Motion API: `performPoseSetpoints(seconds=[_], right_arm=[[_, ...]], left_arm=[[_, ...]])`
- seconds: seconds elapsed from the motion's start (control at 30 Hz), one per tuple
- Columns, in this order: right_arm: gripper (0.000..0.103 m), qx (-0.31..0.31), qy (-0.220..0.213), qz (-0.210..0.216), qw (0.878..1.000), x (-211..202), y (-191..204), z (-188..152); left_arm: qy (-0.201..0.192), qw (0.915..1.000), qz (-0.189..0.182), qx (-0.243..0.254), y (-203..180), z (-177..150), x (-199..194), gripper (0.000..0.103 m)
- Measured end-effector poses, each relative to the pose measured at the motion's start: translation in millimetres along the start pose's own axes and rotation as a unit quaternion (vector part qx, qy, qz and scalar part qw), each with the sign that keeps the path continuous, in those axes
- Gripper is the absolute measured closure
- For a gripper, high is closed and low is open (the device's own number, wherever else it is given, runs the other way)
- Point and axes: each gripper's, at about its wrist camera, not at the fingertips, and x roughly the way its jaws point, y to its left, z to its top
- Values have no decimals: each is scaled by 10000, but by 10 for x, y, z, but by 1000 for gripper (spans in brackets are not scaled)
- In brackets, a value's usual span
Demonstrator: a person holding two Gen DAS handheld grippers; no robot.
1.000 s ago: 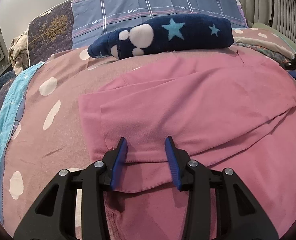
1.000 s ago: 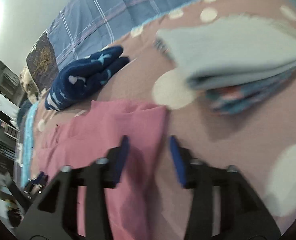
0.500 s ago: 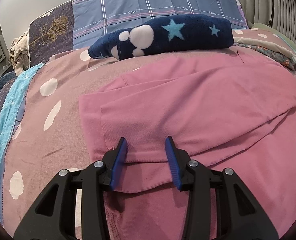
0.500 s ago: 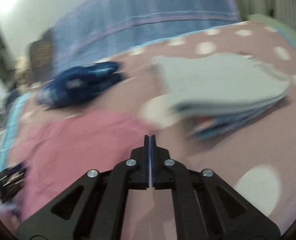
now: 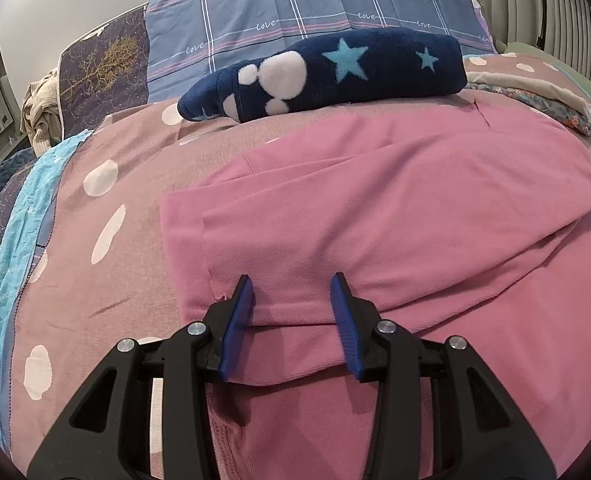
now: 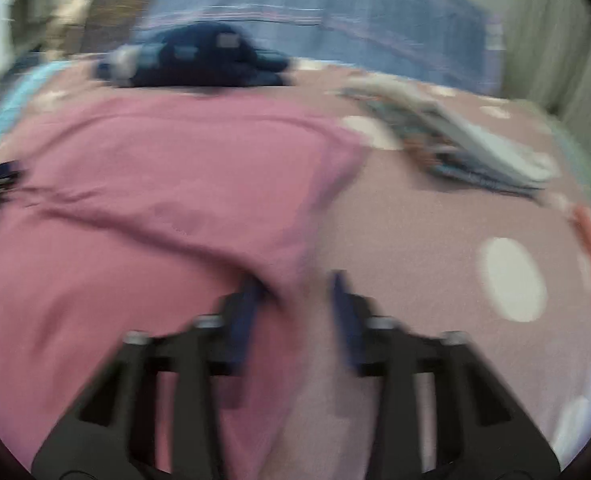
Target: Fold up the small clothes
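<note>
A pink garment lies partly folded on the dotted bedspread; it also shows in the right wrist view. My left gripper is open, its blue pads astride the garment's near folded edge, holding nothing. My right gripper is open at the garment's right edge, where pink cloth meets the bedspread; this view is blurred by motion.
A folded navy fleece with stars lies behind the pink garment, and shows in the right wrist view. A stack of folded clothes sits at the right. Blue checked pillows line the back. The dusty-pink dotted bedspread surrounds everything.
My right gripper shut half a second ago, then opened again while swinging to the garment's right edge. My left gripper has stayed open and still.
</note>
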Motion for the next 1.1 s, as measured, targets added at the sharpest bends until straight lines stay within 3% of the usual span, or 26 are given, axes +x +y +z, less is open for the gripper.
performPoseSetpoints(seconds=[0.13, 0.23, 0.33, 0.47, 0.57, 0.67, 0.83, 0.87, 0.9, 0.93, 0.97, 1.03, 1.1], right_arm=[[87, 335, -253, -345, 9985, -204, -48, -59], [88, 265, 18, -132, 9996, -249, -37, -148], [85, 791, 355, 733, 9935, -213, -311, -175], [76, 1850, 555, 1785, 9648, -259, -709, -87], [62, 2395, 460, 2084, 9471, -175, -916, 87], [61, 2578, 520, 2201, 9393, 82, -969, 344], [48, 2390, 771, 2056, 9459, 786, -763, 774], [53, 2297, 734, 2044, 9487, 843, -731, 790], [67, 2086, 634, 1880, 9577, 878, -675, 837], [96, 1665, 558, 1503, 9729, 864, -595, 886], [98, 1350, 461, 1220, 9822, 828, -569, 895], [97, 548, 172, 81, 9983, 788, -427, 893], [97, 361, 213, -124, 9990, 831, -406, 843]], left_arm=[[1, 10000, 15, 20, -4, 1, 3, 60], [1, 10000, -31, -19, 11, 1, 5, 60], [-2, 10000, -29, -17, 11, 2, 6, 60], [-5, 10000, -1, 9, 7, 1, 8, 60], [-2, 10000, -1, 11, 5, 2, 9, 60], [-4, 10000, -10, 0, 10, 2, 8, 60], [-7, 10000, -43, -23, 11, -3, 9, 60], [-8, 10000, -57, -33, 16, -1, 10, 60], [-9, 10000, -78, -47, 22, -1, 12, 60], [-9, 9999, -113, -76, 33, -2, 14, 60], [-7, 9998, -156, -111, 46, -2, 16, 60], [-1, 9994, -275, -213, 90, -5, 21, 60], [-2, 9989, -366, -285, 121, -6, 26, 59]])
